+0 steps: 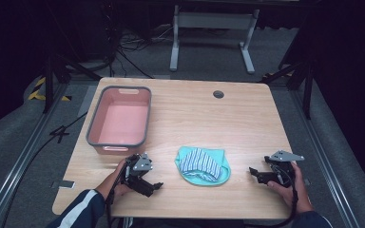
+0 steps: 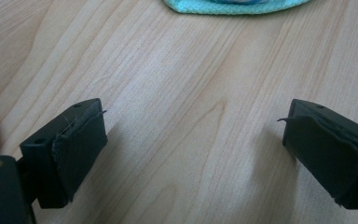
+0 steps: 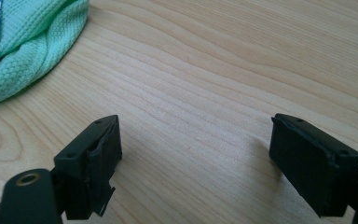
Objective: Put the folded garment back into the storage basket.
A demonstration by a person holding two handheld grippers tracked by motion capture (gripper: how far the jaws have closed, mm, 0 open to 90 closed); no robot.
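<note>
Pale wooden table [image 1: 247, 118] carries a folded mint-green and blue-striped cloth [image 1: 202, 165]; left gripper [image 1: 154, 186] and right gripper [image 1: 253, 172] flank the cloth, jaws apart, with a pink plastic tub [image 1: 120, 121] beyond its left side.

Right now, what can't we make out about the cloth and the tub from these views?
- Cloth: folded; high view hides its underside and inner layers.
- Left gripper view: cloth cut off by the top edge.
- Right gripper view: cloth cut off by the left and top edges.
- Pink tub: near wall hides its front inner corner in the high view.
</note>
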